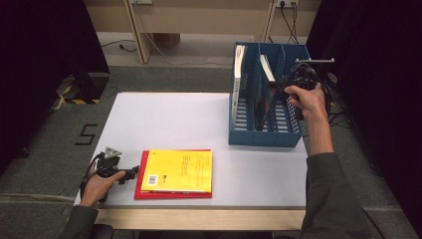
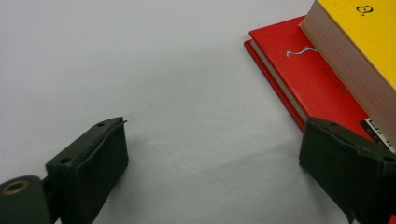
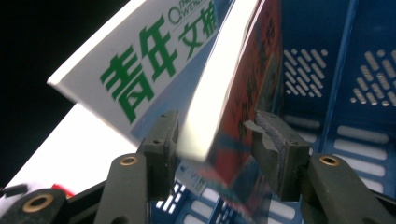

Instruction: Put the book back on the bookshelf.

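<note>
Right gripper view shows the right gripper [image 3: 212, 140] half open, jaws slack around a red book [image 3: 243, 107] leaning in the blue rack [image 1: 266, 134], far right; the left gripper [image 2: 212, 163] rests wide open, empty.

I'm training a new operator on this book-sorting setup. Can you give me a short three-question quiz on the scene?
1. True or false: the yellow book lies on top of the red book.
2. Which compartment of the blue file rack holds the book between the right gripper's jaws: left, middle or right?
3. What is between the left gripper's jaws?

Key: 1. True. 2. Middle. 3. Nothing, only bare table; they stand open.
</note>
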`<state>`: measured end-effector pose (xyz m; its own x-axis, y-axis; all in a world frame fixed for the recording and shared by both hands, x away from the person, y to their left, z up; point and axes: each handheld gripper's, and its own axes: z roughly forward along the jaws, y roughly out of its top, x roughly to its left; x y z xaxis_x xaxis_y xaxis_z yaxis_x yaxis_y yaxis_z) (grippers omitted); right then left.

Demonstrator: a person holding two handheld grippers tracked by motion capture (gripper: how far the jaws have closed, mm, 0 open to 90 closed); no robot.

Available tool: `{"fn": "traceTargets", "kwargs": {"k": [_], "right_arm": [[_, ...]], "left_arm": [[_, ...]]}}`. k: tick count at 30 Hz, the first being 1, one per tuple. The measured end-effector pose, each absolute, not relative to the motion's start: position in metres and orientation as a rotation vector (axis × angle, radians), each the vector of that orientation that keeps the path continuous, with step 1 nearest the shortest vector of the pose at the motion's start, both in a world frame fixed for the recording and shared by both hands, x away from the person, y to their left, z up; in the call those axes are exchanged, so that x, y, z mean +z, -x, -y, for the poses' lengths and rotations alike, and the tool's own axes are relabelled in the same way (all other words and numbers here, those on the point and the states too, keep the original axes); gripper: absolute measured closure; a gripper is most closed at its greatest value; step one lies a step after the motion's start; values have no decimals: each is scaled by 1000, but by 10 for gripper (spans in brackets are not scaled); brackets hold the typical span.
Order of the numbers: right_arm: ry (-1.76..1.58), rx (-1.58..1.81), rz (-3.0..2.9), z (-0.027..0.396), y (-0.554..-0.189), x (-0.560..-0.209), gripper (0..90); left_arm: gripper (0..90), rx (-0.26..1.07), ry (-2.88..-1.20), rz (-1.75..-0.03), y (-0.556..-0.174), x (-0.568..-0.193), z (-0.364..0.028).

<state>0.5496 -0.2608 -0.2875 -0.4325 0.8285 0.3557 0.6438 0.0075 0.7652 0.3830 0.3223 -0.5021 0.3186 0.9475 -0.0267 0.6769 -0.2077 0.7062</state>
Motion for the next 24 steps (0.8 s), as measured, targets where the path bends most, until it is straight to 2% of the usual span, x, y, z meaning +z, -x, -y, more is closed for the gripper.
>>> {"fn": "traceTargets", "kwargs": {"k": [10,19,24], "right_arm": [[-1517,1340,-2149,264,-537,-316,566],[-1526,1213,-2200,250,-544,-339,674],[-1522,1190,-2204,240,-549,-345,664]], "left_arm": [[69,561,-1965,-1430,-383,-502,-322],[68,561,-1966,-1430,-383,-502,-322],[69,561,-1966,-1430,-383,-502,-322]]}}
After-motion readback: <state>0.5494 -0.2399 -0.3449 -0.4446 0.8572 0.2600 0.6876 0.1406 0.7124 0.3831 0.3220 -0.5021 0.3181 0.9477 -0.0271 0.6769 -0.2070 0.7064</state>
